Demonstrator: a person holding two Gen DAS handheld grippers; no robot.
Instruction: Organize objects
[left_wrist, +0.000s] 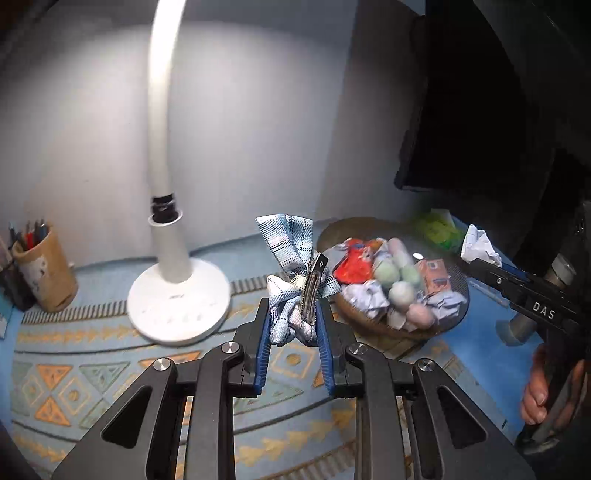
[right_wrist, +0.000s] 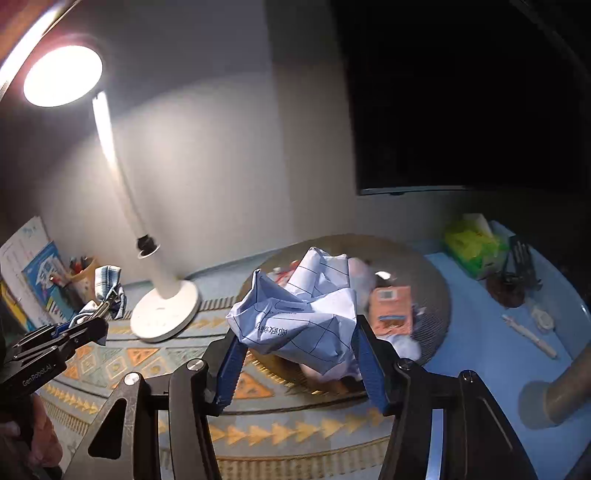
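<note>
Left gripper: my jaws are drawn narrow, clamped on a plaid bow with a metal hair clip on its front. Blue pads press the knot from both sides; the bow's tails stand up past the fingertips. The bow is lifted clear of the patterned mat.

Right gripper: my jaws are about a third open, closed on a crumpled paper ball with printed lines and text. The pads grip its lower sides; most of the ball bulges above them. It hangs over the near rim of the basket.

The basket holds more paper wads, pale balls, a red wrapper and an orange box. It is nearly full.

Edges: the lamp base sits just left of the bow, with its stem rising beside it. A pen cup stands far left by the wall. To the right of the basket lies bare blue tabletop, with a green pack and small items at its far edge. A grey post stands at the right edge. Open mat lies below both grippers.
</note>
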